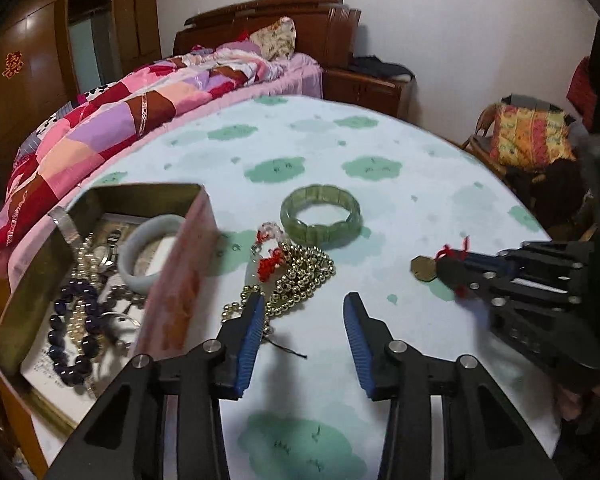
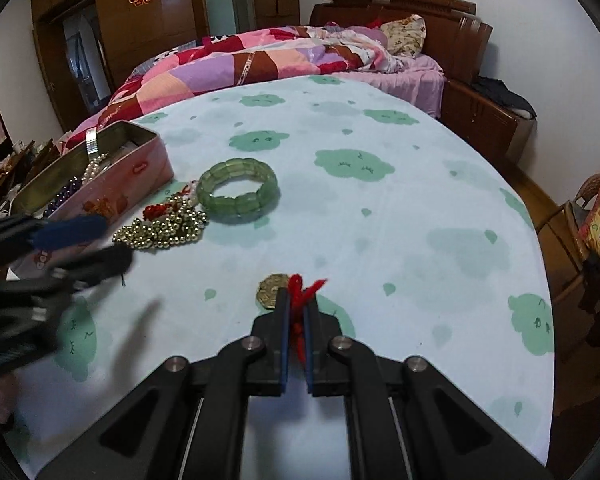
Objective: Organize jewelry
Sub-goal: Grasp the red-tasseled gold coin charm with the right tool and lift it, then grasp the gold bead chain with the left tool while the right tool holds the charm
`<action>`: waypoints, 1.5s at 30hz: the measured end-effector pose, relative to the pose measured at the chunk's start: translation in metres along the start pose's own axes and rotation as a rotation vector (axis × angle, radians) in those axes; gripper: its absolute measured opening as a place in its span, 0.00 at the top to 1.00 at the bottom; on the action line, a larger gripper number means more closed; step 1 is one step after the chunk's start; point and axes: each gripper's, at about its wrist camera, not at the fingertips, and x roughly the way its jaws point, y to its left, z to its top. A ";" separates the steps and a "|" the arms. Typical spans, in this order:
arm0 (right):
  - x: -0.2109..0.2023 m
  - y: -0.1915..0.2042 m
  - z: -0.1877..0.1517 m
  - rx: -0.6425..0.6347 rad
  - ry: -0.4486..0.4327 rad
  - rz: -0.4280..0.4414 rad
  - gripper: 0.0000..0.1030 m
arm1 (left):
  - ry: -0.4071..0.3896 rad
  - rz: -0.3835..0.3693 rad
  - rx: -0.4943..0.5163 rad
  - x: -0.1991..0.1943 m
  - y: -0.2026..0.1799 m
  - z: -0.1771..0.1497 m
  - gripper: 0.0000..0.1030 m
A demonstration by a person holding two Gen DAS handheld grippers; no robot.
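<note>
A pink tin box at the left holds a pale bangle, dark purple beads, pearls and a watch. On the table lie a green stone bracelet and a gold bead necklace with a red knot. My left gripper is open and empty, just short of the gold beads. My right gripper is shut on the red cord of a brass coin charm resting on the table.
The table has a white cloth with green cloud prints. A bed with a patchwork quilt stands behind it. A chair with a yellow cushion is at the right. A thin dark thread lies by my left fingers.
</note>
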 end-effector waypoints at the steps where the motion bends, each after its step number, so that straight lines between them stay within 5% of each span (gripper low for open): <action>1: 0.001 0.000 0.000 0.000 0.000 0.003 0.92 | 0.007 -0.001 -0.003 0.003 0.000 0.000 0.67; 8: 0.002 0.001 0.000 -0.016 0.001 0.016 0.92 | 0.048 -0.006 -0.028 0.019 0.002 0.003 0.76; 10: 0.002 0.001 0.000 -0.021 0.003 0.019 0.92 | 0.049 0.002 -0.025 0.019 0.001 0.003 0.97; 27: -0.005 0.002 -0.003 -0.021 -0.042 0.053 0.92 | -0.151 -0.038 -0.022 -0.076 -0.002 0.008 0.97; 45: -0.026 -0.004 -0.003 0.005 -0.193 0.093 0.92 | -0.227 -0.048 -0.046 -0.100 0.008 0.014 0.98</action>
